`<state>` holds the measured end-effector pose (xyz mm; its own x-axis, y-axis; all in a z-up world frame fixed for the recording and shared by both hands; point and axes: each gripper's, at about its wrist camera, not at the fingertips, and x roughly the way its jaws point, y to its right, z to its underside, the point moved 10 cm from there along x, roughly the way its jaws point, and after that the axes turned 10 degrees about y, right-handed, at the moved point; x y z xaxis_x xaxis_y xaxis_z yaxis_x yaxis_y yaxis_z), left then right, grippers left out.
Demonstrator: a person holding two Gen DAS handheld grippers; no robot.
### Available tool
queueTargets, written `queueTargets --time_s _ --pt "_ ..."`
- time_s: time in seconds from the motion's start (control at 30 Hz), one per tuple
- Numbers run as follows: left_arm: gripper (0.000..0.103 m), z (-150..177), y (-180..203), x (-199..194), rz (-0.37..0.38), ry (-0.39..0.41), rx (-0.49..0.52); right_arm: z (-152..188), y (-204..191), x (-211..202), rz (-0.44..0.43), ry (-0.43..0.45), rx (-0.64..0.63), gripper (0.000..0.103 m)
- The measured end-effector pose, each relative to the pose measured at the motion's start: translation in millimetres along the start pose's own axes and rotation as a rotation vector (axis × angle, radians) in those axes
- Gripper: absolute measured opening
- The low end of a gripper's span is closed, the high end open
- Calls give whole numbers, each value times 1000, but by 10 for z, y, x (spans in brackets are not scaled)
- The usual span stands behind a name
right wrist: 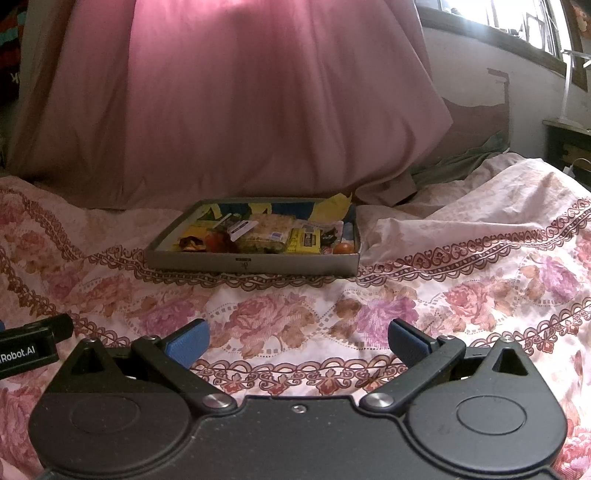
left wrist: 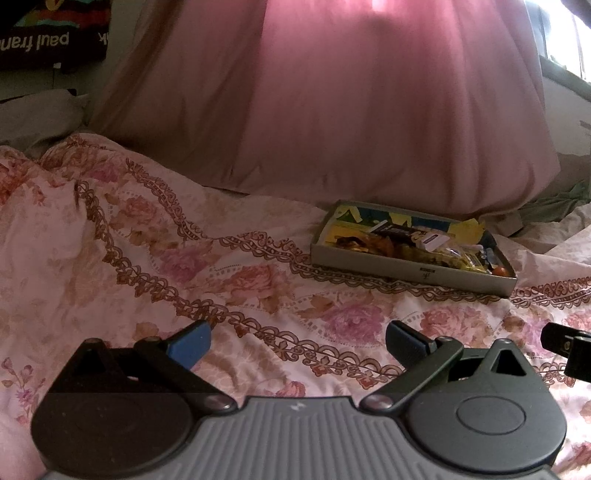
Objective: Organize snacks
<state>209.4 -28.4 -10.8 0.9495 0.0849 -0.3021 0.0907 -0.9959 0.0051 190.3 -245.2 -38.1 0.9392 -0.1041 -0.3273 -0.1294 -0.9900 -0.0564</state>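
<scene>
A shallow grey cardboard box (right wrist: pixel 255 264) lies on the floral bedspread and holds several wrapped snacks (right wrist: pixel 266 236), with a small orange round one (right wrist: pixel 345 248) at its right corner. In the left wrist view the box (left wrist: pixel 406 264) sits ahead and to the right. My left gripper (left wrist: pixel 297 343) is open and empty, low over the bedspread, well short of the box. My right gripper (right wrist: pixel 297 341) is open and empty too, straight in front of the box and a good way short of it. Each gripper's edge shows in the other's view.
A large pink pillow (right wrist: pixel 229 99) stands right behind the box. The floral bedspread (right wrist: pixel 295 310) is rumpled, with a raised fold (right wrist: pixel 480 206) to the right of the box. A window (right wrist: pixel 517 22) and wall are at the far right, and a dark printed bag (left wrist: pixel 48 33) is at the far left.
</scene>
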Motion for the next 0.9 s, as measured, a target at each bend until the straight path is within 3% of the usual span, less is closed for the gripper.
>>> queueTargets --time_s 0.9 --pt "103 3 -27 4 3 -2 0 10 -7 10 1 -4 -2 102"
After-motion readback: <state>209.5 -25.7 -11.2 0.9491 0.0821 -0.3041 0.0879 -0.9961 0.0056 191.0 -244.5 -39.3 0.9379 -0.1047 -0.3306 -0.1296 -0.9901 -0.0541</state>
